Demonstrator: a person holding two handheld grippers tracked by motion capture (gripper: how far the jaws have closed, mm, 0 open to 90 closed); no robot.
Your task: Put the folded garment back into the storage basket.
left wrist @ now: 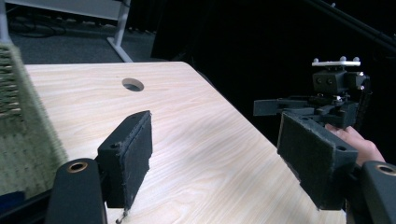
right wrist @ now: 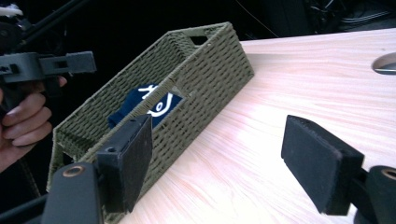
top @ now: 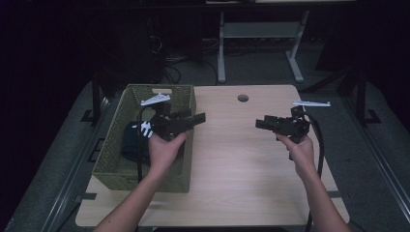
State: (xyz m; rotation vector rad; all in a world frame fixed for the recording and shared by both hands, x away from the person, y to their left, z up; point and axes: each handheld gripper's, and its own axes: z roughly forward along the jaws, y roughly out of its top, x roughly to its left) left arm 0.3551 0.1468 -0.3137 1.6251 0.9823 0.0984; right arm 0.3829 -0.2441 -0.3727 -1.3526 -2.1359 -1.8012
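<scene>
An olive woven basket (top: 112, 145) stands on the left part of the light wooden table (top: 241, 159). Inside it lies a dark blue cloth (top: 131, 140) with white markings, which the right gripper view shows over the basket wall (right wrist: 205, 79) as blue cloth (right wrist: 149, 105). My left gripper (top: 199, 117) hovers over the basket's right rim and points right, open and empty (left wrist: 217, 135). Facing it across the table, my right gripper (top: 258, 123) points left, also open with nothing between its pads (right wrist: 219, 140). Bare tabletop lies between the two grippers.
A round cable hole (top: 242, 98) sits near the table's far edge. Behind the table stands a white desk frame (top: 221, 53) on dark floor with cables. A black cable (top: 319, 145) trails from the right gripper near the table's right edge.
</scene>
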